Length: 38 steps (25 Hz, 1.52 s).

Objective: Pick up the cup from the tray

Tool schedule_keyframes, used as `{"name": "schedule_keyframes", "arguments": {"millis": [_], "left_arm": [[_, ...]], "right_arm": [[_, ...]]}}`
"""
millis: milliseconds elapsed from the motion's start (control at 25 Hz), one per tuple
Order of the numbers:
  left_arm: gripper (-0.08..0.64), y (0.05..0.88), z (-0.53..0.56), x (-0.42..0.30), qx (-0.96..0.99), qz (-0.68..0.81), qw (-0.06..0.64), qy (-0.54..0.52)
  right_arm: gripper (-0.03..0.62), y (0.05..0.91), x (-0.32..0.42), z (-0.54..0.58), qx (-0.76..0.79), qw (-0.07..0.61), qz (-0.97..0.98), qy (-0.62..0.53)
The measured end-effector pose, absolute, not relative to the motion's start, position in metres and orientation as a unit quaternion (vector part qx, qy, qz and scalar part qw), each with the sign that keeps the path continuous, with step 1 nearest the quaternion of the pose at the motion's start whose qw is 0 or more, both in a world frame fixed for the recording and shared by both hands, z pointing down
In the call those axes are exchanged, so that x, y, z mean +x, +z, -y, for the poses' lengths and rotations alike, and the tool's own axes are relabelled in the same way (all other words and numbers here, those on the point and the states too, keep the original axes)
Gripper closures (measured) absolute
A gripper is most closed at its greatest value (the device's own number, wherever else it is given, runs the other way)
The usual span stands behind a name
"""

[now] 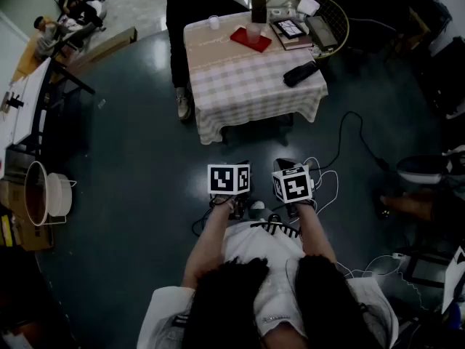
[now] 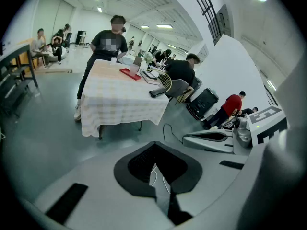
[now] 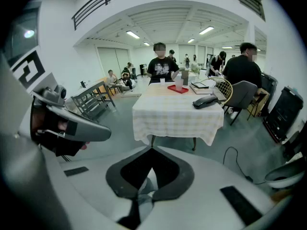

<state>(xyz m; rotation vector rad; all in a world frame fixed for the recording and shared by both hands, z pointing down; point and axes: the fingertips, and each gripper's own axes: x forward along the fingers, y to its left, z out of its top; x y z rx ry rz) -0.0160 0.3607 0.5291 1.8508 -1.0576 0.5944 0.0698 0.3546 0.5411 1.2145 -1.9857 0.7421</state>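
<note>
the translucent plastic cup [image 1: 253, 33] is seen upright on the flat red tray [image 1: 240, 38] at the far end of the checked-cloth table [image 1: 247, 86]. the left gripper [image 2: 154, 145] and the right gripper [image 3: 151, 150] are held well apart from the table, jaws together and empty. nothing is judged done: approach, opening and grasp are all left.

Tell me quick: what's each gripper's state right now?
Left gripper: closed, holding nothing.
Right gripper: closed, holding nothing.

Checked table [image 1: 240, 78], red tray [image 1: 238, 36], black pouch [image 1: 300, 73]
</note>
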Motion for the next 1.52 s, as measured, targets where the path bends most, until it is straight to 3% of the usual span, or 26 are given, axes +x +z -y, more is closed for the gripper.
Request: {"name": "schedule_keyframes", "arguments": {"millis": [400, 920, 1120, 1520], "left_arm": [[0.555, 0.535, -0.357, -0.018, 0.739, 0.424, 0.467, 0.236], [0.557, 0.525, -0.299, -0.014, 0.756, 0.399, 0.46, 0.239], [0.556, 0.523, -0.262, -0.025, 0.761, 0.392, 0.459, 0.237], [0.557, 0.516, -0.191, -0.057, 0.778, 0.37, 0.443, 0.247]], "right_arm": [[0.584, 0.54, 0.07, -0.348, 0.47, 0.338, 0.759, 0.298], [0.578, 0.522, 0.071, -0.29, 0.514, 0.275, 0.752, 0.308], [0.462, 0.517, 0.048, -0.256, 0.496, 0.252, 0.765, 0.325], [0.39, 0.499, 0.013, -0.176, 0.509, 0.227, 0.768, 0.316]]}}
